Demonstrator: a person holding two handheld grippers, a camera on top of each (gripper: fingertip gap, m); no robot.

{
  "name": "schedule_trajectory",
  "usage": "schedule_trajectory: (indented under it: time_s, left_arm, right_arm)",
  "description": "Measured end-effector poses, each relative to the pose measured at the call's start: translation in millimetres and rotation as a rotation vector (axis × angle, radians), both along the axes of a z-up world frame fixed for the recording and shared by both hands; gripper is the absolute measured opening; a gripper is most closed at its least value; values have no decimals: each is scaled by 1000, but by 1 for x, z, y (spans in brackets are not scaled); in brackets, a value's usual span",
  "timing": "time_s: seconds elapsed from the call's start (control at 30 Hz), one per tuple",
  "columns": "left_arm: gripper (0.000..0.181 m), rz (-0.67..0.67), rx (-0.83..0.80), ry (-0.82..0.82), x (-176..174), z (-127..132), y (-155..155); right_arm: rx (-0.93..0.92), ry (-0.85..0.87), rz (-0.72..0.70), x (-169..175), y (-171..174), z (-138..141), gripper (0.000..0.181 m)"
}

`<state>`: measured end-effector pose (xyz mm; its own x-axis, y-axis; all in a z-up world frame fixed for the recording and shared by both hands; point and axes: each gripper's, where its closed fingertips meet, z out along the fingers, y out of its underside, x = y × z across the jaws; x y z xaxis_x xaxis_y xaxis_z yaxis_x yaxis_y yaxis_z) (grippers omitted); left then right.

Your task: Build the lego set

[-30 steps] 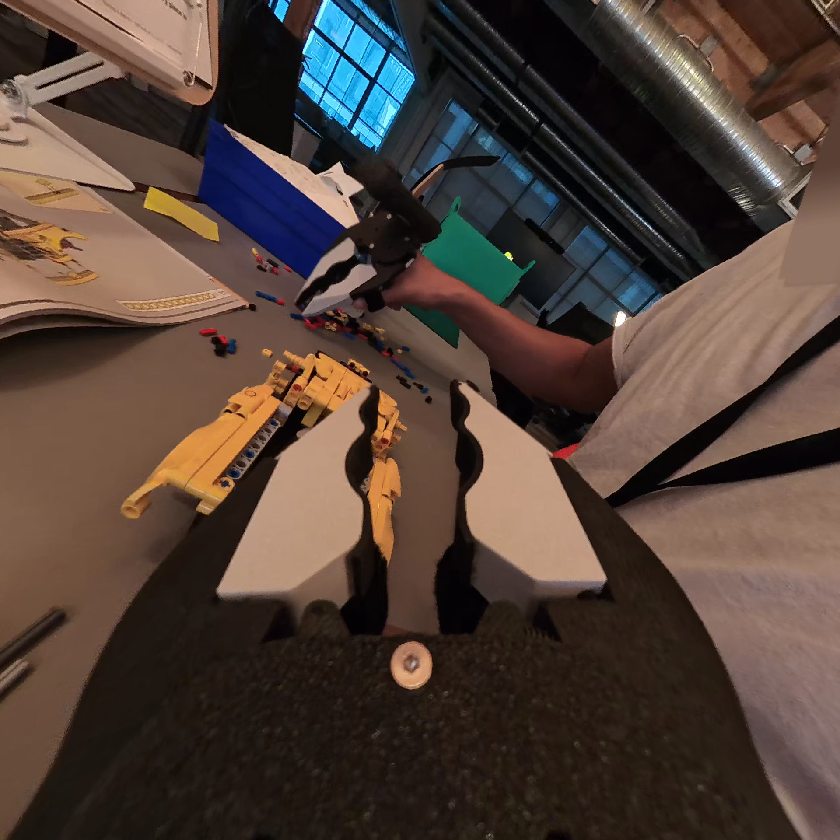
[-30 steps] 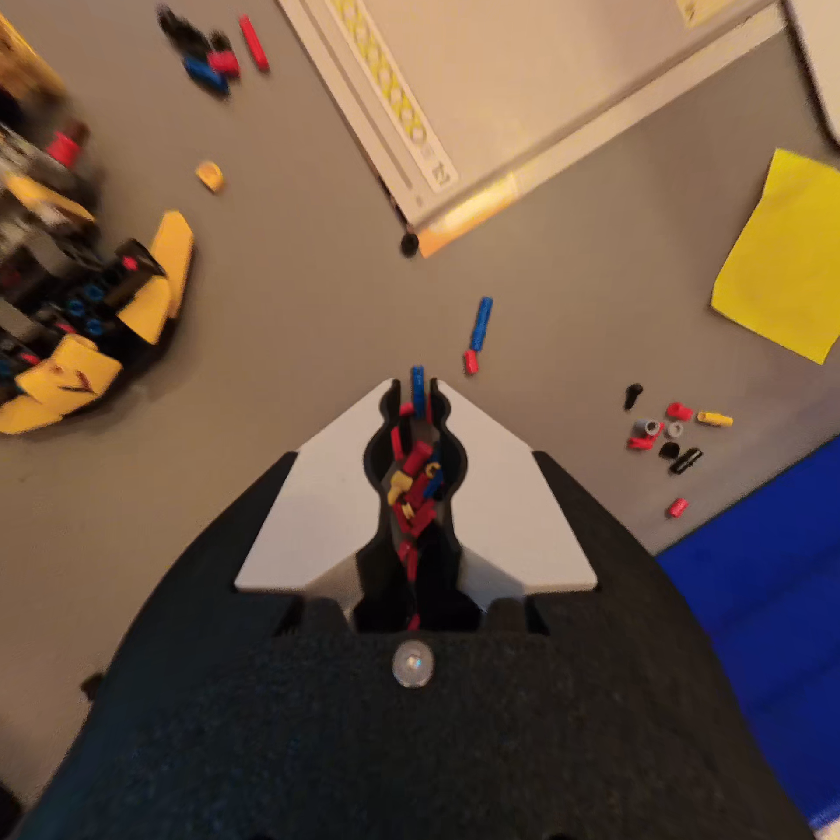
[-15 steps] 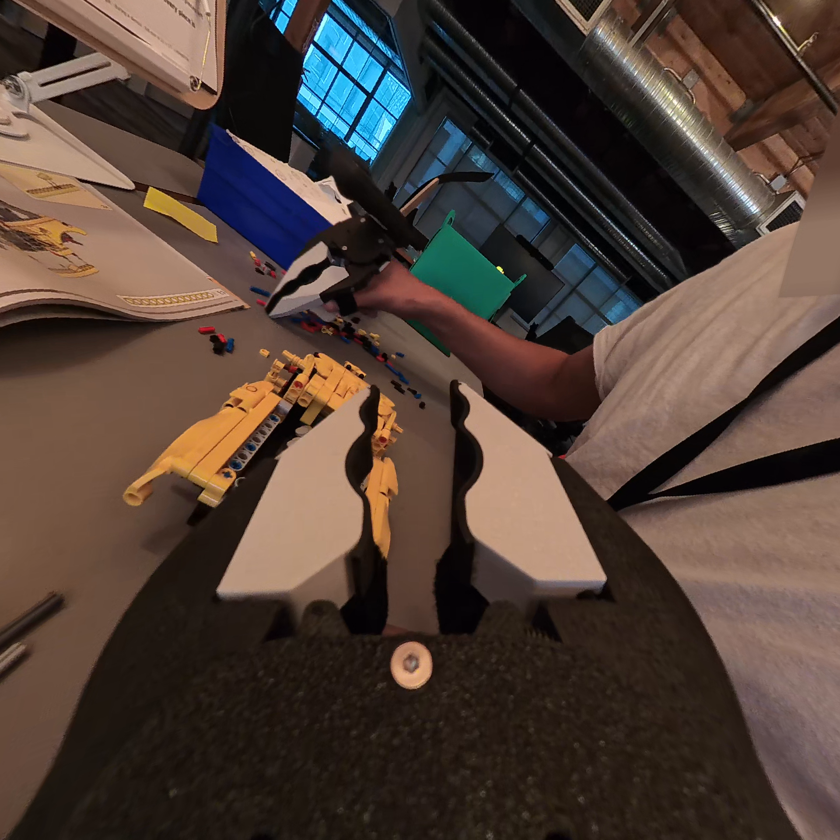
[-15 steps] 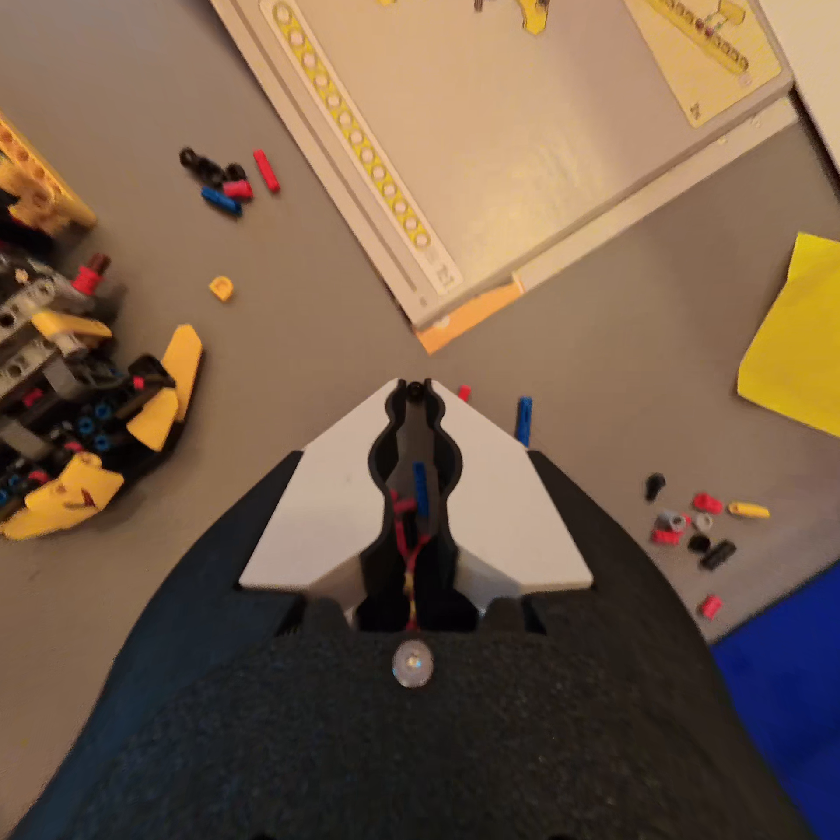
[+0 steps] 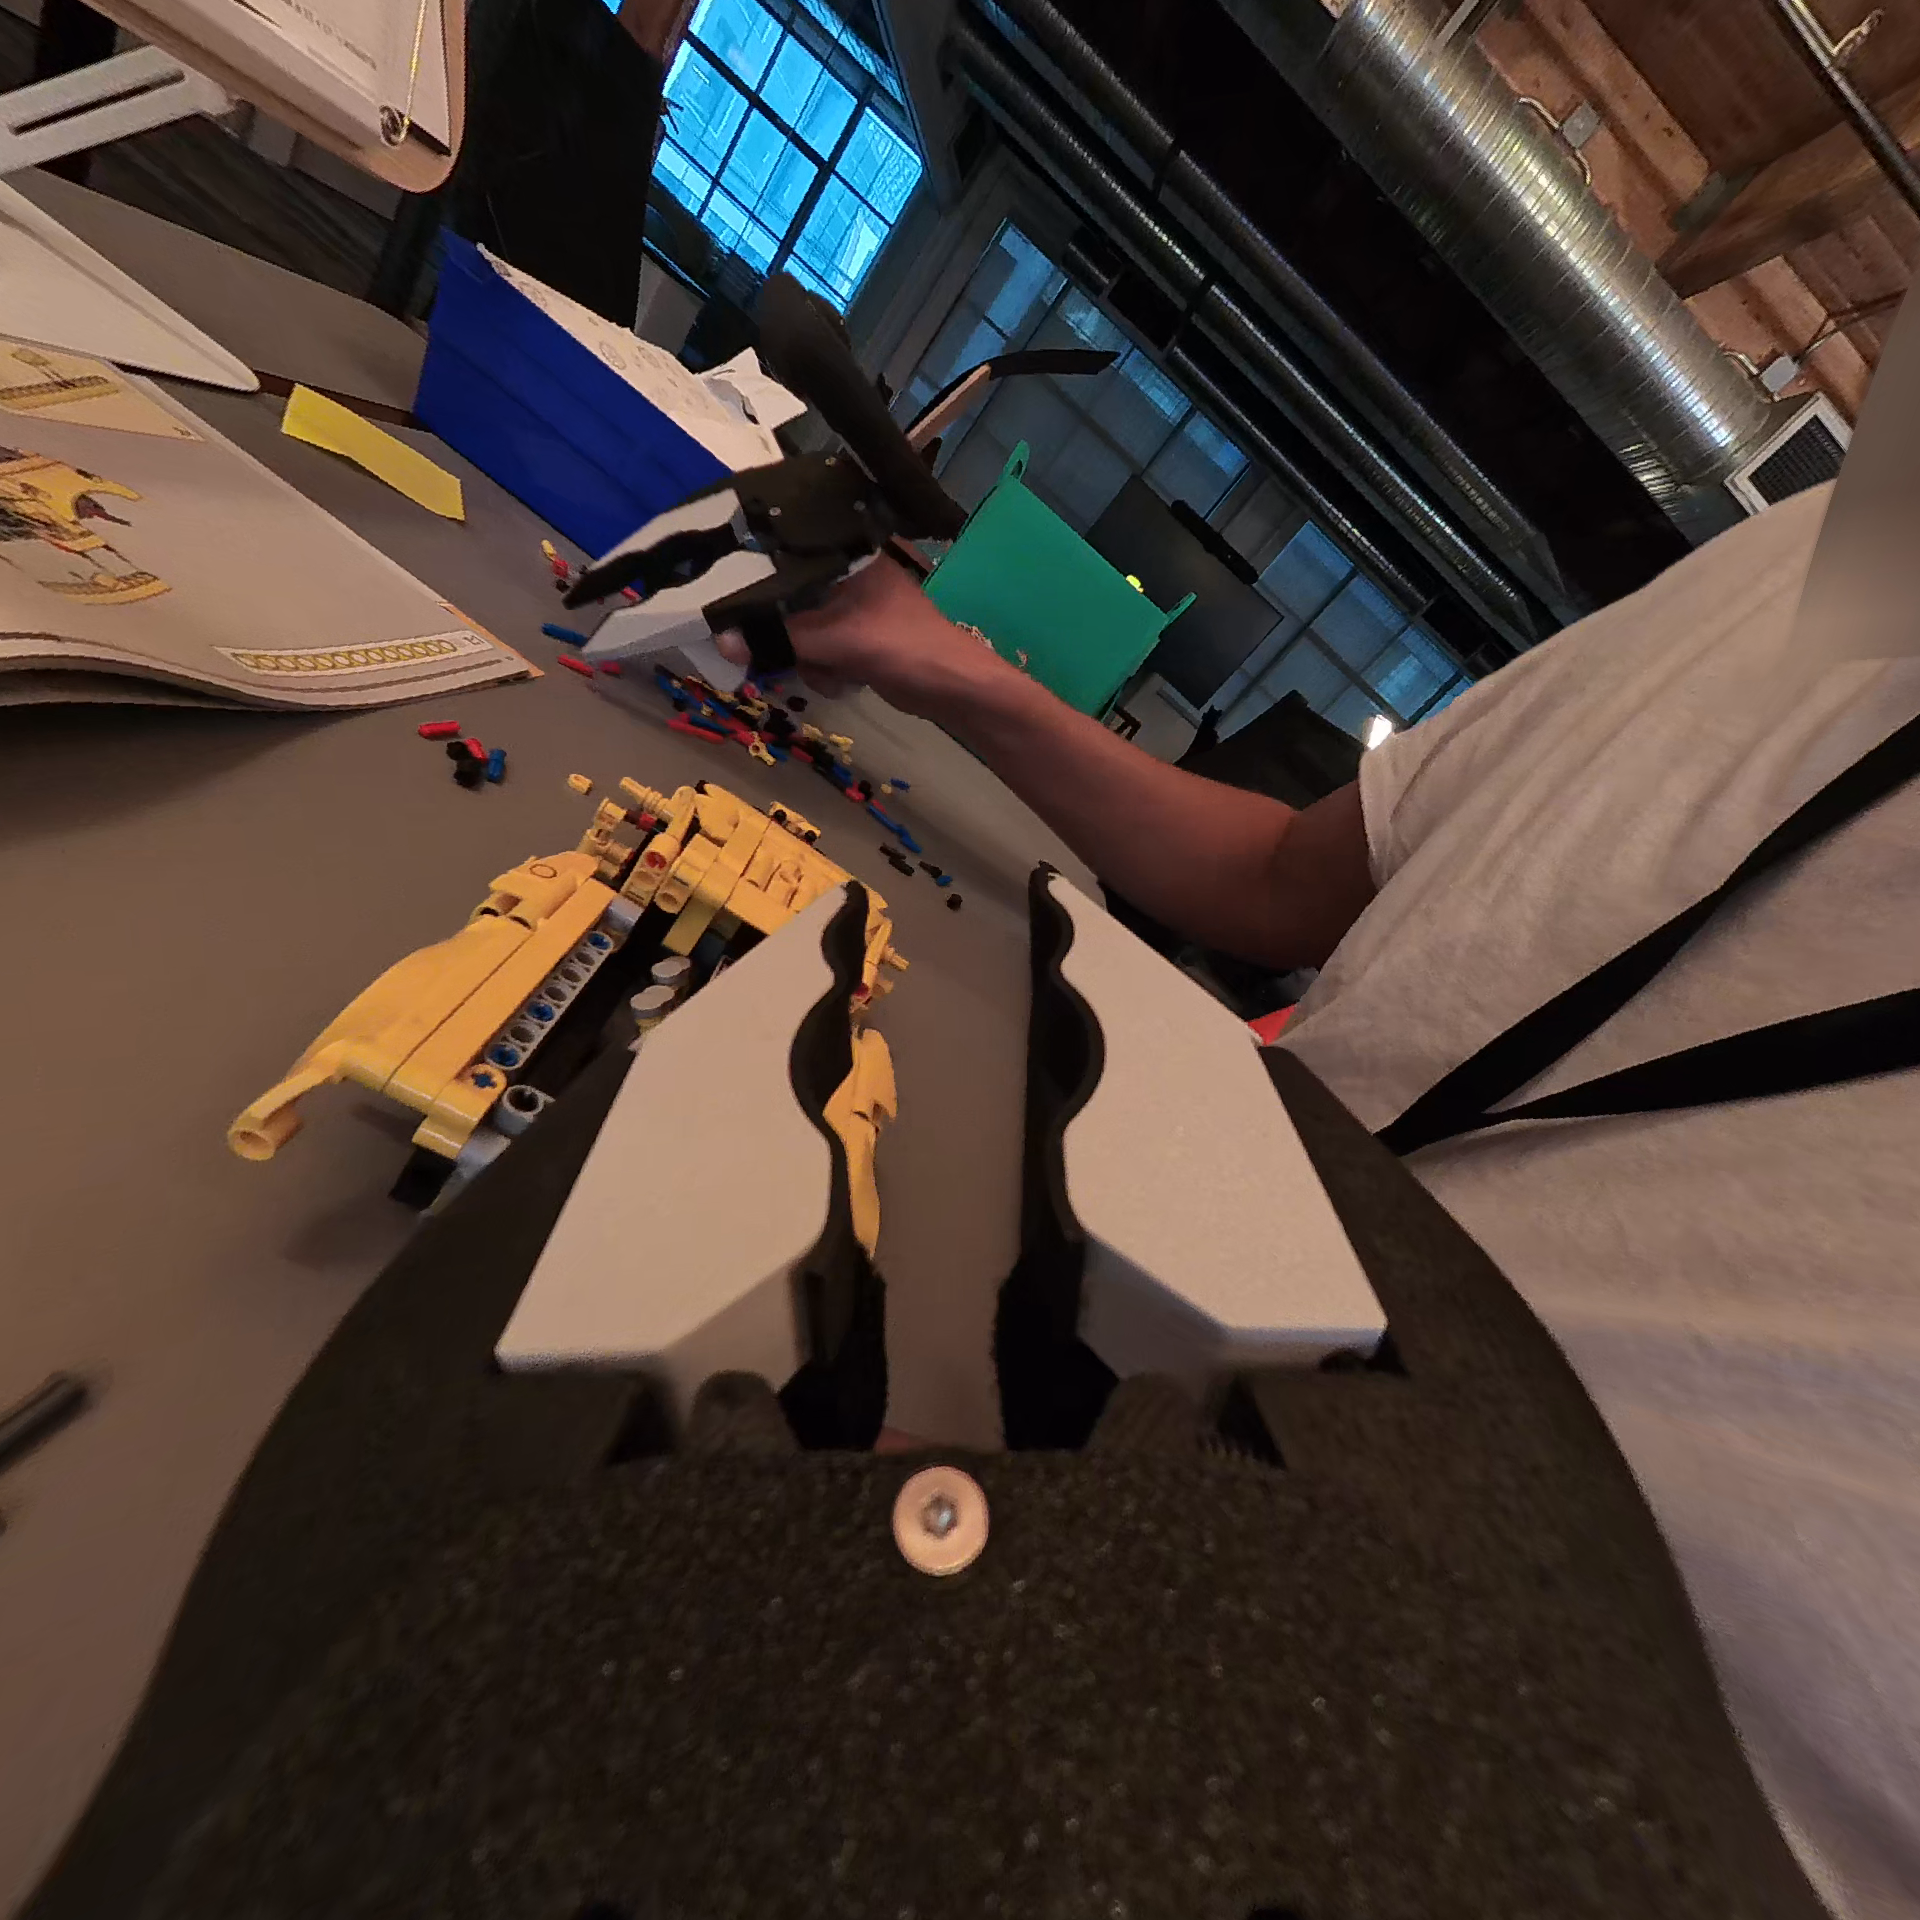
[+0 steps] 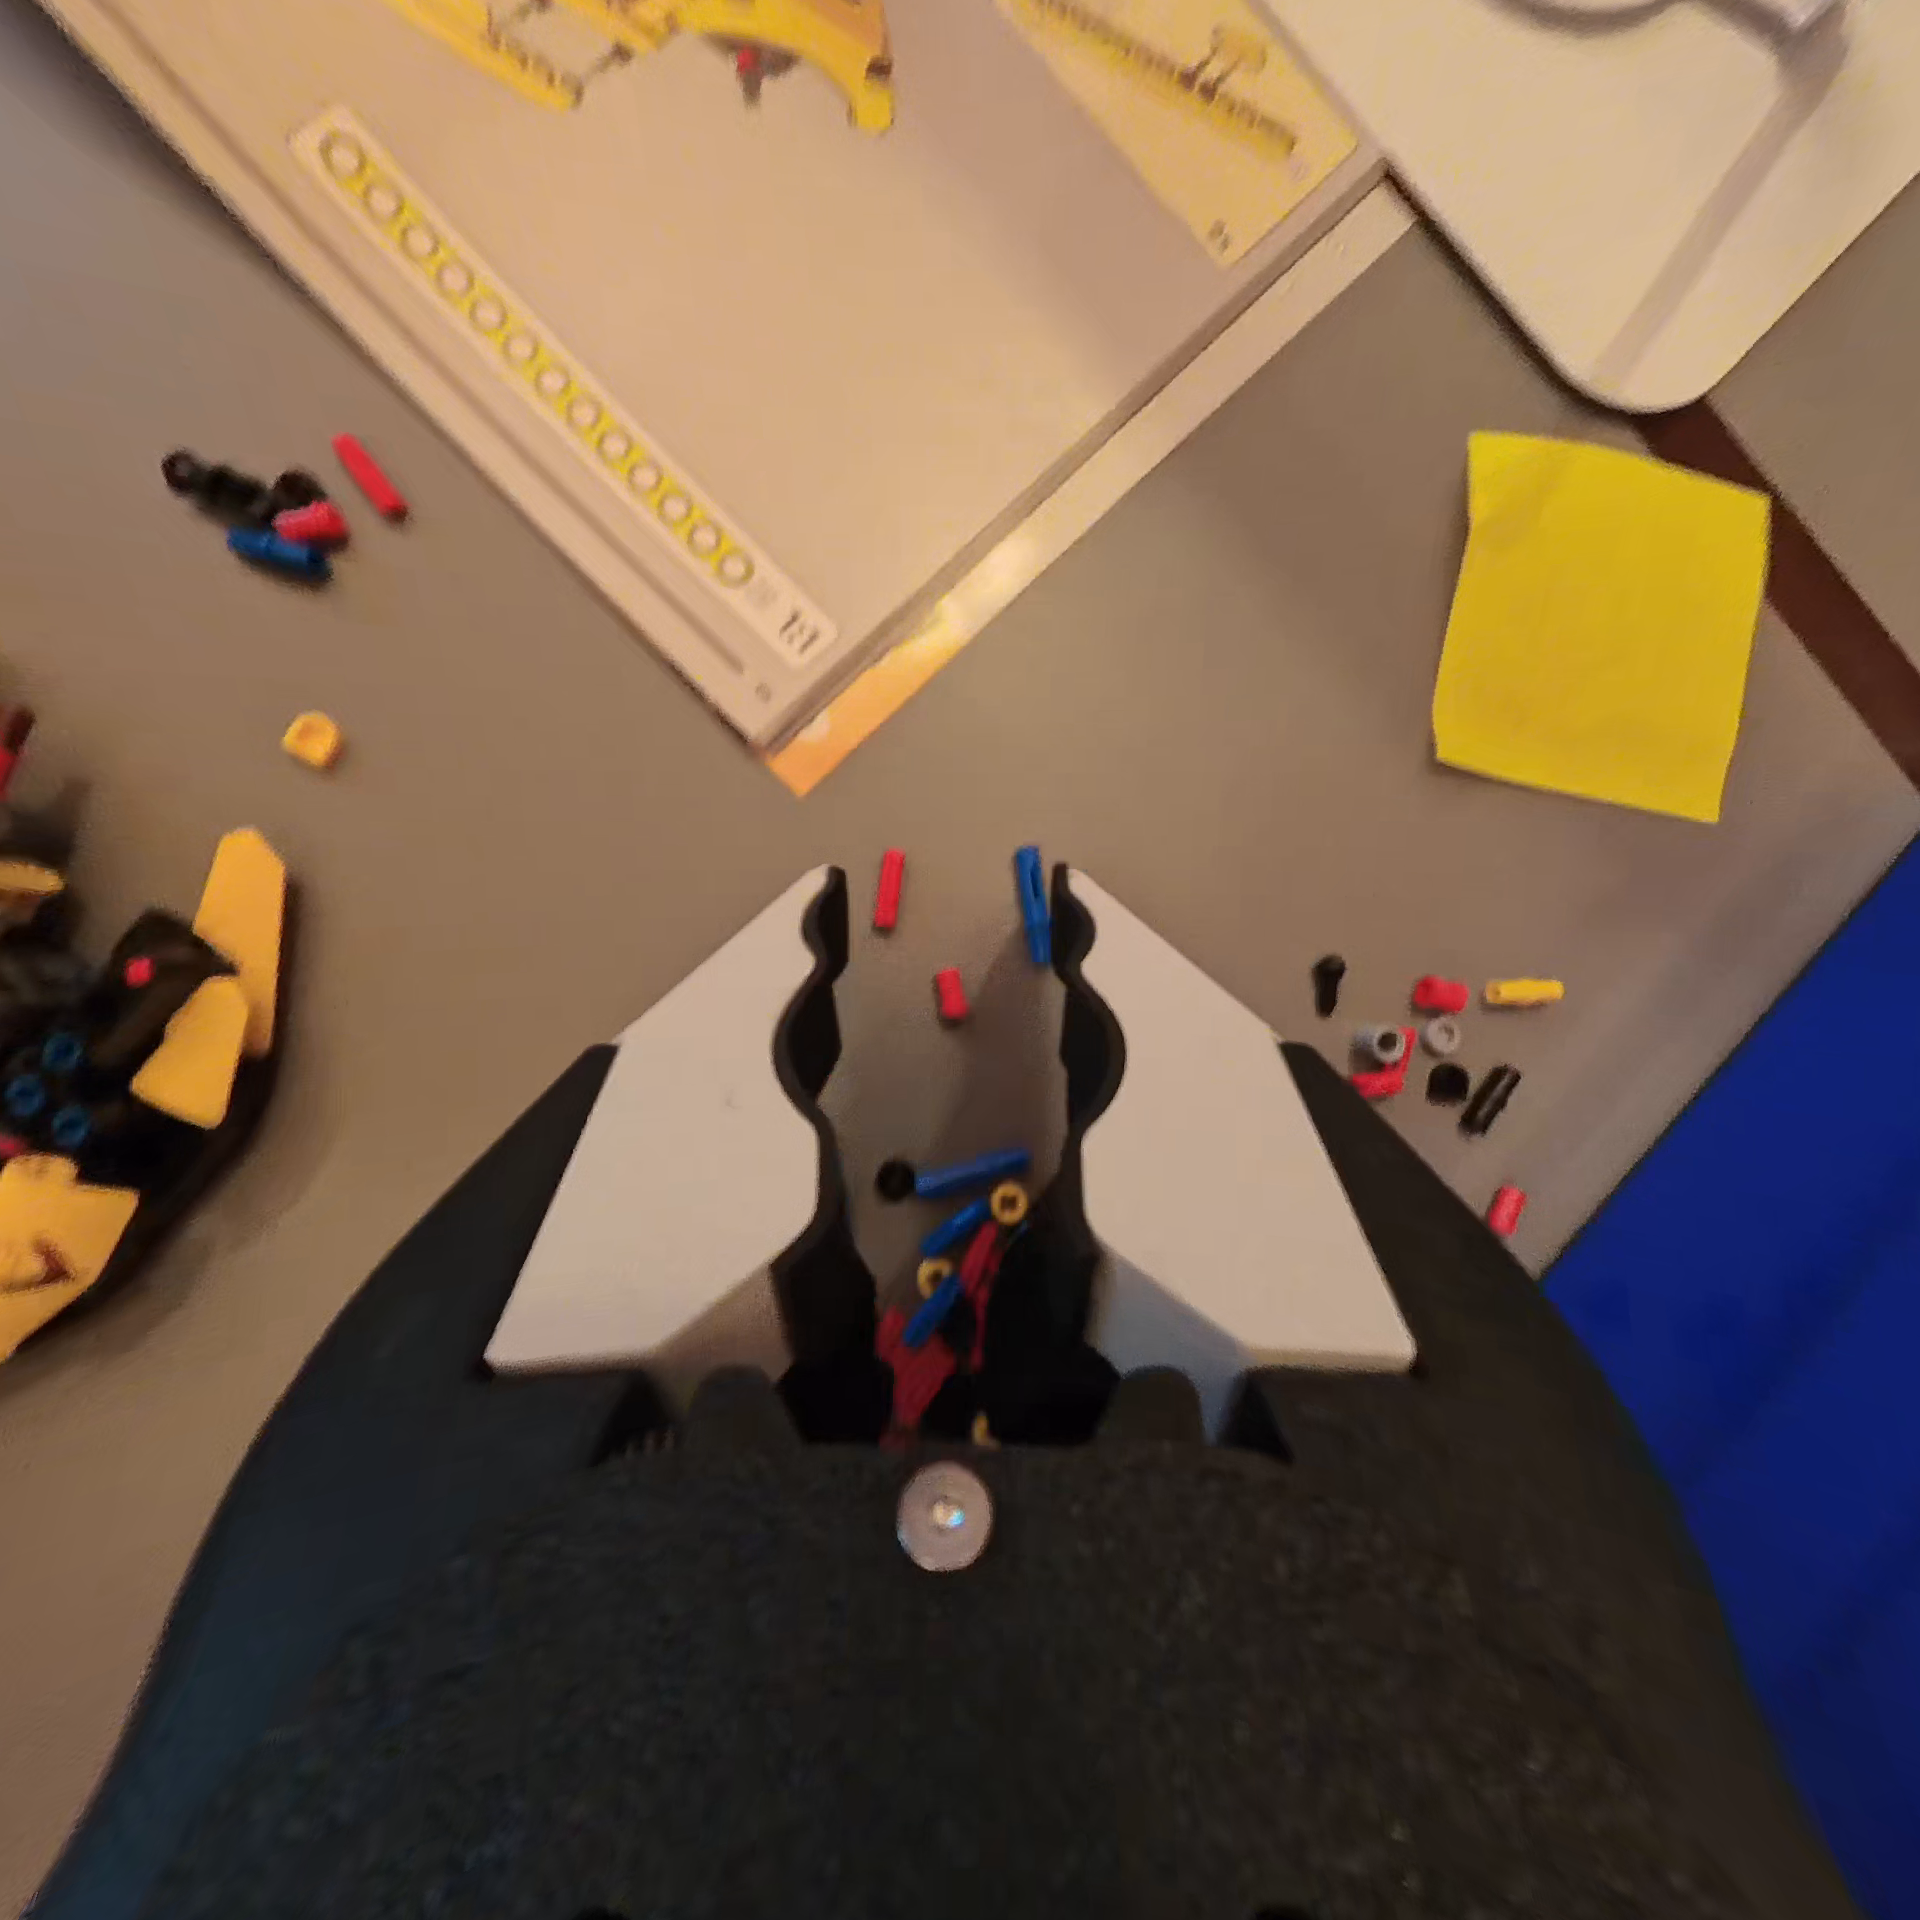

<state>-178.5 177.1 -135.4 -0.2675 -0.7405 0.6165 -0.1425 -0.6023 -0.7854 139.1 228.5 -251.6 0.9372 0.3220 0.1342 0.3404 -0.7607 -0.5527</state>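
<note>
A part-built yellow lego model (image 5: 582,966) lies on the grey table (image 5: 156,883); its edge shows at the left of the right wrist view (image 6: 156,1049). My left gripper (image 5: 940,894) is open and empty, just right of the model. My right gripper (image 6: 940,883) is open above loose pins: a red pin (image 6: 888,888), a short red pin (image 6: 948,992) and a blue pin (image 6: 1029,904) lie on the table between its fingertips. It also shows in the left wrist view (image 5: 623,608), held by a hand near a scatter of small pieces (image 5: 769,727).
An open instruction booklet (image 6: 727,312) lies beyond the right gripper. A yellow note (image 6: 1600,623), a blue bin (image 6: 1787,1299), a small pile of pins (image 6: 1439,1039), another pile (image 6: 275,509) and a yellow piece (image 6: 312,740) lie around. A green box (image 5: 1039,603) stands farther back. Tip to tip, the grippers are about 35 cm apart. My left tips are about 45 cm from the yellow note (image 6: 1600,623), my right tips only 15 cm. Seen from the left wrist view (image 5: 382,455) as well.
My right gripper has opened from nearly shut and moved toward the booklet. The left gripper has hardly moved.
</note>
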Motion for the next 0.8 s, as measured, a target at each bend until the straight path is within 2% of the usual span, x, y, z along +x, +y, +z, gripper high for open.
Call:
schedule_trajectory:
  time_s: [0.1, 0.23, 0.33, 0.5, 0.57, 0.7, 0.8]
  left_arm:
    - [31, 6, -8, -7, -2, 1, 1]
    - [31, 2, -11, -5, -2, 0, 0]
    - [31, -10, -9, -1, -1, -1, -3]
    - [31, -17, -7, 1, -1, -1, -5]
    - [31, -18, -10, -2, 0, 0, -5]
    - [31, -25, -12, -5, 0, 0, -6]
    - [31, -19, -10, -3, -1, -1, -5]
  right_arm:
    - [-14, 56, -9, -2, 7, -8, 39]
    - [-45, 98, -20, 1, -3, -13, 18]
    - [-78, 61, -17, 6, -23, -14, 4]
    - [-141, 86, -55, 10, -61, -13, 2]
    - [-128, 93, -54, 7, -62, -9, 11]
    - [3, 81, -87, 9, -26, 5, 38]
    - [-13, 123, -121, 9, -7, -4, 41]
